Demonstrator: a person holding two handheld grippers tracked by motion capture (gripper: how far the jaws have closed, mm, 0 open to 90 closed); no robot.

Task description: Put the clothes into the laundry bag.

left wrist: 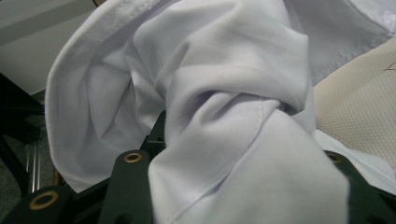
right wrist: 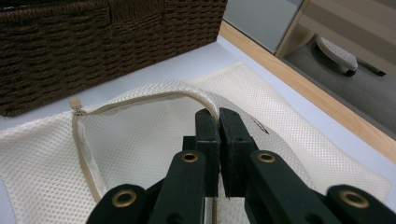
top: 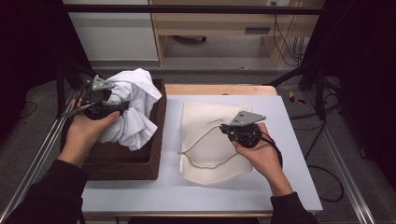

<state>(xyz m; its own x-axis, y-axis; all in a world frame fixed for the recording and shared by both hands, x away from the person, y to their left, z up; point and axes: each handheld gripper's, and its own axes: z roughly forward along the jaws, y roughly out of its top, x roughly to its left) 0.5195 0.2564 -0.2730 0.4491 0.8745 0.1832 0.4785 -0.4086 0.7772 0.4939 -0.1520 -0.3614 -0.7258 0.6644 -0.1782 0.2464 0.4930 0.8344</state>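
- One white cloth [top: 133,105], bunched
- One dark woven basket [top: 154,154]
- One cream mesh bag [top: 205,116] with a zipper
- Two grippers: left gripper [top: 122,107], right gripper [top: 223,128]
- One table [top: 289,154]

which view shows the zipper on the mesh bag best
The right gripper view: the zipper curves along the mesh bag opening up close, with the right gripper pinching its edge. The high view shows it as a thin tan line. The left gripper view catches a corner of mesh.
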